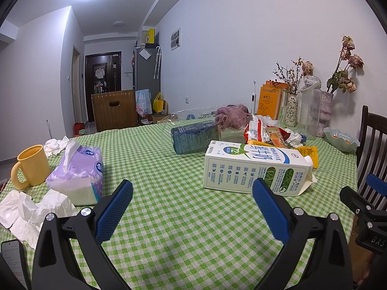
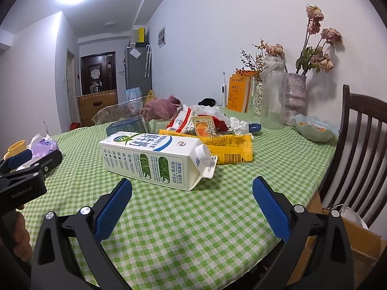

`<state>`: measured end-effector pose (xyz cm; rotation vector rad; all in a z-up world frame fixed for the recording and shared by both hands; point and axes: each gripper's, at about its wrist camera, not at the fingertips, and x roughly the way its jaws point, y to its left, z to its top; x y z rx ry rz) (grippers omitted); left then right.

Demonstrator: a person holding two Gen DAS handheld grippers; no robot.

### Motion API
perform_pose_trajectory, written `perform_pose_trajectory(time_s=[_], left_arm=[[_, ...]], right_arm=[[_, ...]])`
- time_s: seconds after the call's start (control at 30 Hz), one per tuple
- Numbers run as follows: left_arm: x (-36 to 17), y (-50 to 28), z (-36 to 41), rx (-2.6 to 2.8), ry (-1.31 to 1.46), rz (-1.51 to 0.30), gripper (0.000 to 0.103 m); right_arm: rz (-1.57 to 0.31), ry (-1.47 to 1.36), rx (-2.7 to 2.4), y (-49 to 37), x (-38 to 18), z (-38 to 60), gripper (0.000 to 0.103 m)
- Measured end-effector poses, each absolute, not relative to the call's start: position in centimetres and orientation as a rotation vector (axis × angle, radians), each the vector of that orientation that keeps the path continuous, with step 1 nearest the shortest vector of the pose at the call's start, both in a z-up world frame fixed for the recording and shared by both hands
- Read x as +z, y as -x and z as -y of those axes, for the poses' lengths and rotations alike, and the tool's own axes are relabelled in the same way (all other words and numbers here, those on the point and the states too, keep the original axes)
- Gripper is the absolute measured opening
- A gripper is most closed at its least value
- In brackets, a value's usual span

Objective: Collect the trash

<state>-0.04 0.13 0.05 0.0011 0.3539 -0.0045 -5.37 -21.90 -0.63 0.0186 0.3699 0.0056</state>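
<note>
A white milk carton lies on its side on the green checked tablecloth; it also shows in the right wrist view. Behind it lie a yellow wrapper, a red and white snack bag and a crumpled tissue. Crumpled tissues lie at the front left. My left gripper is open and empty, short of the carton. My right gripper is open and empty, just in front of the carton.
A yellow mug and a purple tissue pack stand at left. A blue box, vases with dried flowers, a clear jug, a green bowl and a wooden chair lie beyond. A cardboard box sits below the table's right edge.
</note>
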Motion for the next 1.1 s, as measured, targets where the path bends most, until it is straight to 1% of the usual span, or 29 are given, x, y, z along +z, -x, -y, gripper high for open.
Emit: perform_pose_trajectory(time_s=[0.3, 0.47, 0.53, 0.63, 0.7, 0.87, 1.1], left_arm=[[-0.1, -0.6, -0.7, 0.002, 0.034, -0.404, 0.096], [-0.4, -3.1, -1.6, -0.004, 0.113, -0.597, 0.096], [-0.5, -4.2, -1.4, -0.014, 0.105, -0.635, 0.096], [-0.5, -6.2, -1.1, 0.028, 0.068, -0.658, 0.096], [-0.6, -7.6, -1.0, 0.032, 0.095, -0.695, 0.096], [-0.9, -10.5, 0.0, -0.036, 0.194, -0.796, 0.096], [-1.5, -12.8, 2.0, -0.092, 0.289, -0.821, 0.096]], right_arm=[[-0.337, 0.055, 0.07, 3.4, 0.7, 22.8, 0.096], [-0.447, 0.071, 0.281, -2.0, 0.4, 23.3, 0.096], [-0.526, 0.146, 0.348, -5.1, -0.1, 22.5, 0.096], [-0.579, 0.232, 0.377, -9.1, -0.6, 21.8, 0.096], [-0.602, 0.236, 0.404, -11.1, -0.7, 22.1, 0.096], [-0.652, 0.119, 0.553, -13.5, -0.8, 23.3, 0.096], [-0.651, -0.106, 0.903, -9.4, 0.4, 25.4, 0.096]])
